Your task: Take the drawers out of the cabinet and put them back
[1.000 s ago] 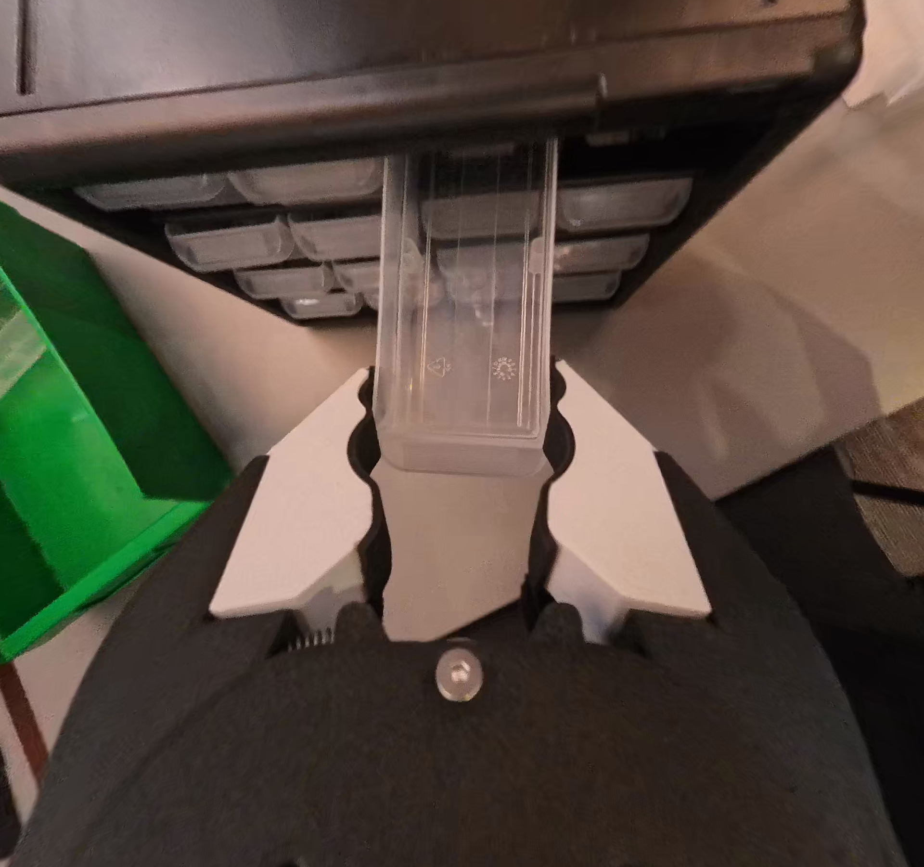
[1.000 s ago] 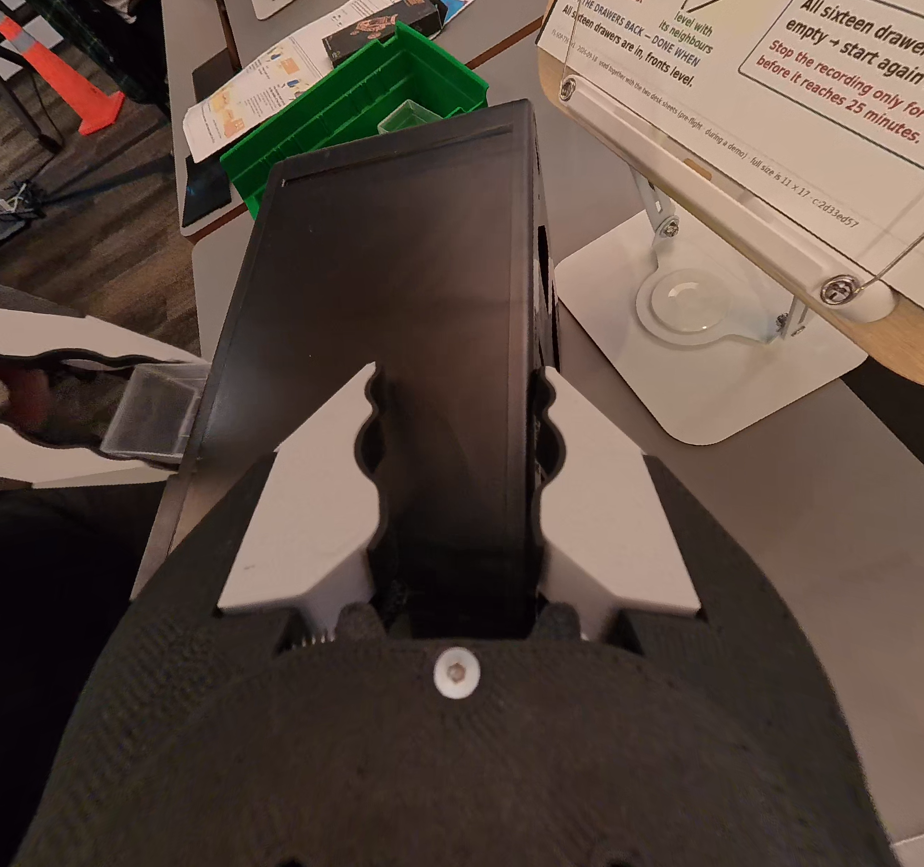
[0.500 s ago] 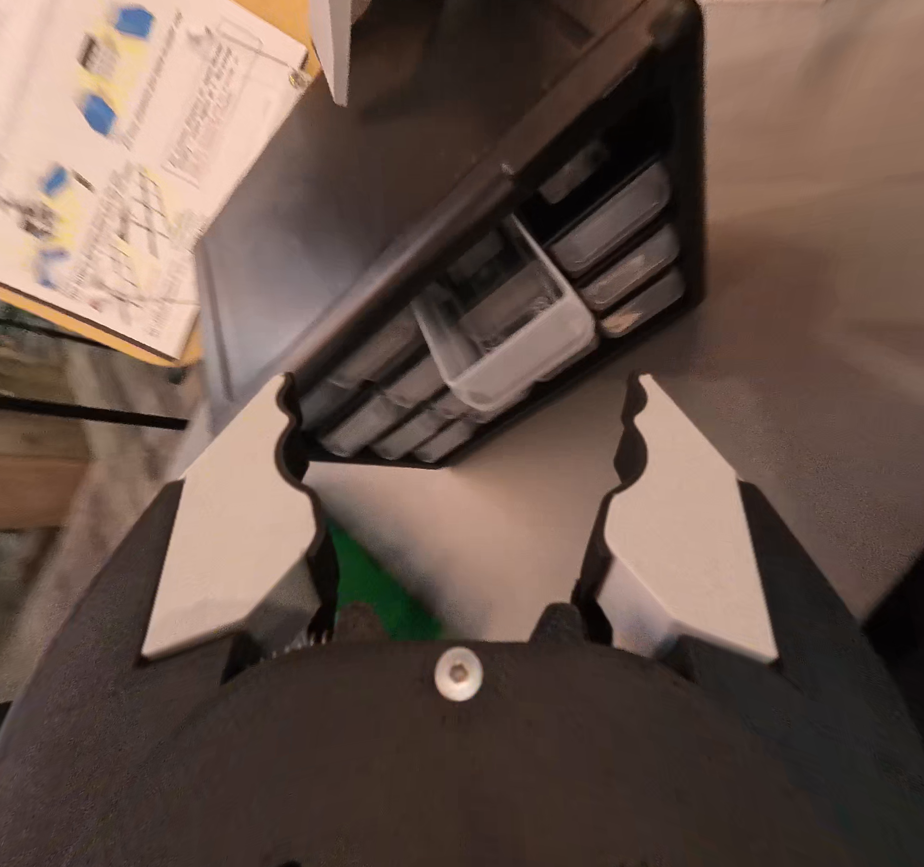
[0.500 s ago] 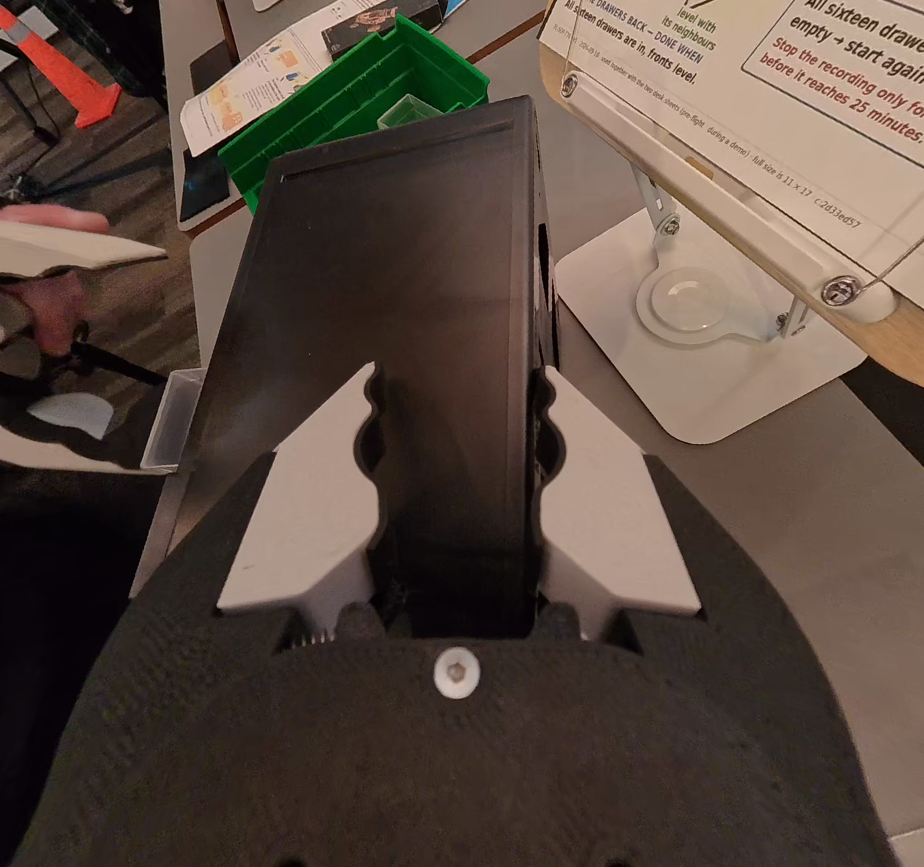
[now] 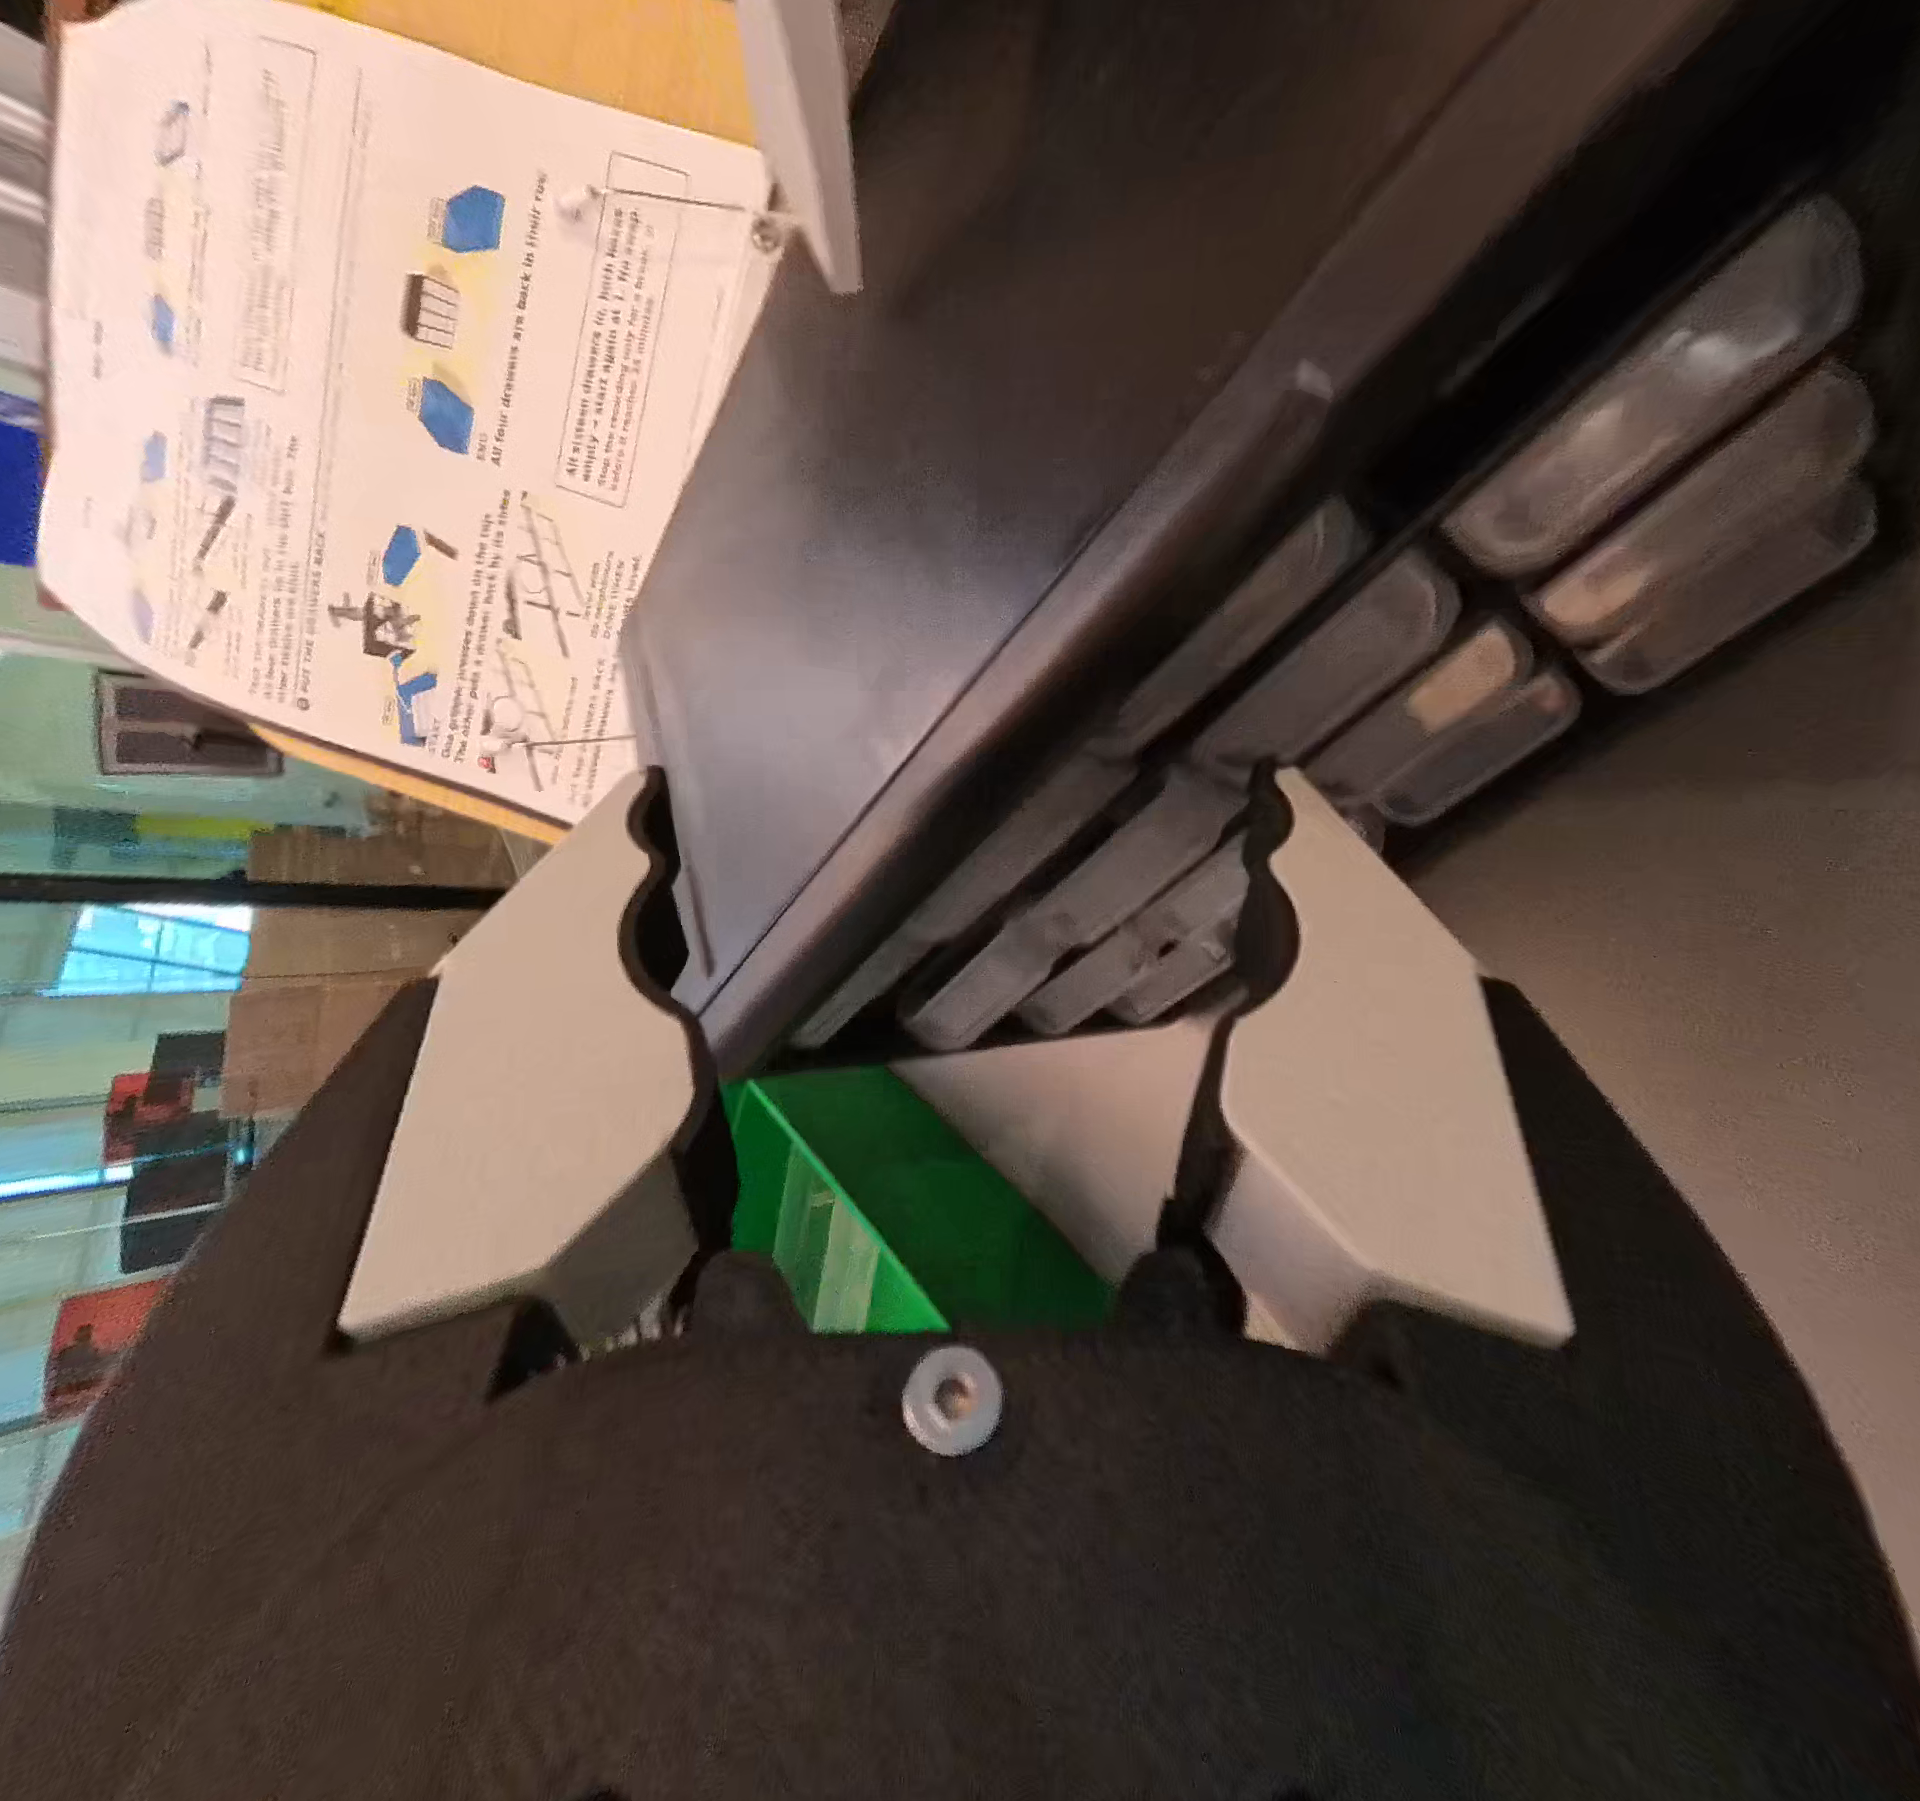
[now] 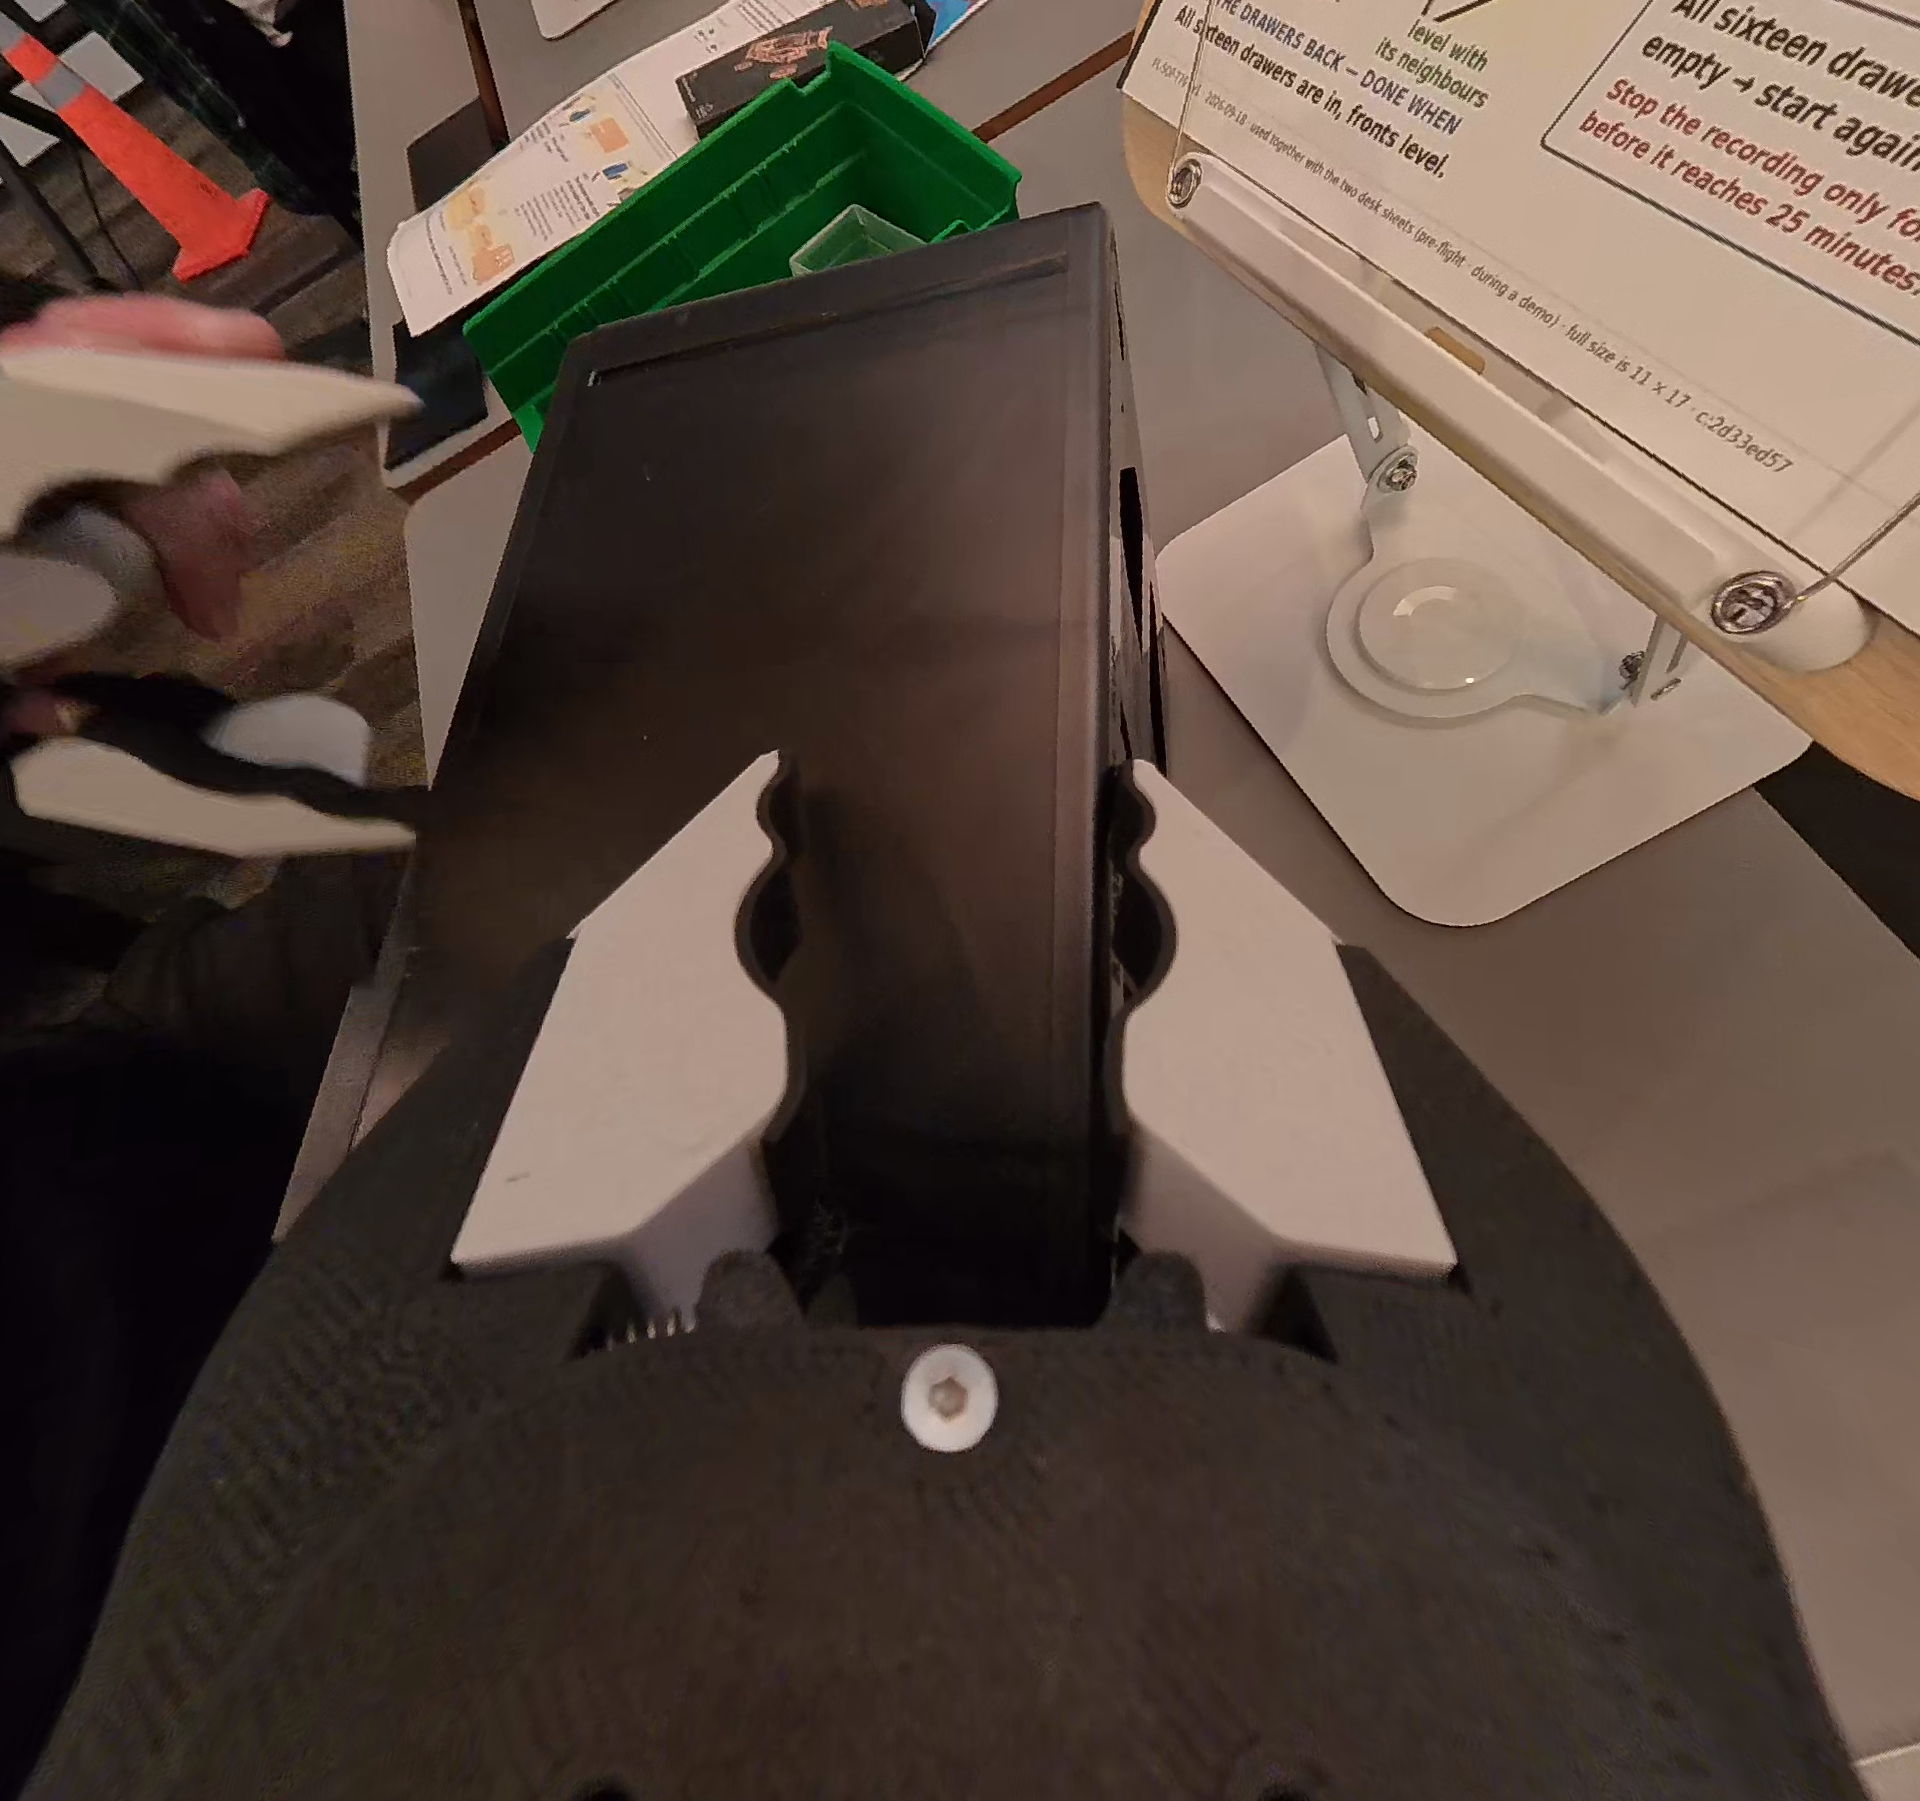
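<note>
Drawers, clear plastic with rounded fronts [image 5: 1652, 421], sit row on row in the black plastic cabinet [image 6: 831, 608], which stands on the grey table [image 6: 1558, 1076] just right of a green plastic bin [image 6: 748, 193]. By the look of it the put-back step is in hand: the fronts seem about level, though blur hides whether any sticks out. The left gripper [image 5: 951, 878] hovers at the cabinet's near front corner, rolled hard sideways, its white fingers [image 5: 540, 1076] spread wide and holding nothing. In the right wrist view it shows at the far left, a hand [image 6: 197, 546] behind it. The right gripper [image 6: 956, 878] lies along the cabinet's top, fingers clamped across its width, bracing it. One clear drawer [image 6: 857, 239] waits in the green bin, so the next move likely calls for the left gripper to swing over, level out and pinch that one. A white instruction sheet on a stand [image 6: 1558, 89] leans at the right.
</note>
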Tool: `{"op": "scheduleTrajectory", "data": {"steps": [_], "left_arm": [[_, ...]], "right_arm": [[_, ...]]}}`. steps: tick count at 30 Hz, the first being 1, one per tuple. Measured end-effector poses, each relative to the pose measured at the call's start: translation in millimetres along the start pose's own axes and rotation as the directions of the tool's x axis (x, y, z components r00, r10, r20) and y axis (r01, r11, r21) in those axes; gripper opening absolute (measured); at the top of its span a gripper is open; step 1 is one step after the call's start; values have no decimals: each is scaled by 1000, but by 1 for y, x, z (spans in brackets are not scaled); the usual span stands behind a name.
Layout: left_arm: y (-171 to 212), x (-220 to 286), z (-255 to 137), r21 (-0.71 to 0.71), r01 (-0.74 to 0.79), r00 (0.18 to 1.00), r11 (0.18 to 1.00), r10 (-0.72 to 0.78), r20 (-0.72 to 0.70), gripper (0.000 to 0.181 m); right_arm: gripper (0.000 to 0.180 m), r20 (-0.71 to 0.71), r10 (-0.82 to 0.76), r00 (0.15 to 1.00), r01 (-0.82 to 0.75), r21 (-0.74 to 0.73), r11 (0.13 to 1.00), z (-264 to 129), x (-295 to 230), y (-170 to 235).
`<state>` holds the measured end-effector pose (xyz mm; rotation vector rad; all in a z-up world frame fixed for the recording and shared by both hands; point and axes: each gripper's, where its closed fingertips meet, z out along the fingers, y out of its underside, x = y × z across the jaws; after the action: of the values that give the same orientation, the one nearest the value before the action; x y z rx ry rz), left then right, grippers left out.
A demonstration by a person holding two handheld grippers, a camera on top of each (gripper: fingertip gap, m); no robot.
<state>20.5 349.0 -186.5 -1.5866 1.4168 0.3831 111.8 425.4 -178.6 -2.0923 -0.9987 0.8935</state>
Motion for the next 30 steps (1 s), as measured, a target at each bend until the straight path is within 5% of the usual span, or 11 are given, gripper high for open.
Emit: {"op": "scheduleTrajectory", "data": {"steps": [3, 7, 11, 17, 20, 24, 30], "left_arm": [[41, -33, -32, 16, 56, 998, 998, -56, 23, 99], [163, -74, -34, -218, 212, 972, 953, -228, -51, 89], [263, -86, 9, -383, 171, 965, 908, -232, -120, 75], [362, -69, 89, -538, 69, 947, 840, -225, -230, 59], [396, -63, 115, -597, 50, 937, 801, -245, -250, 51], [410, -46, 126, -624, 69, 889, 778, -331, -315, 3], [381, -52, 95, -609, 81, 892, 789, -330, -310, 0]], "right_arm": [[59, 4, -2, 1000, 2, 0, 1000, 0, 0, 0], [60, 8, -4, 1000, 4, 0, 1000, 0, 0, 0], [59, 14, 3, 1000, -3, 5, 1000, 0, 0, 0], [59, 16, 11, 1000, -11, 3, 1000, 0, 0, 0], [59, 24, 16, 1000, -16, 9, 1000, 0, 0, 0], [59, 36, 24, 999, -24, 13, 1000, 0, 1, 0], [59, 26, 10, 1000, -10, -1, 1000, 0, 1, 0]]}}
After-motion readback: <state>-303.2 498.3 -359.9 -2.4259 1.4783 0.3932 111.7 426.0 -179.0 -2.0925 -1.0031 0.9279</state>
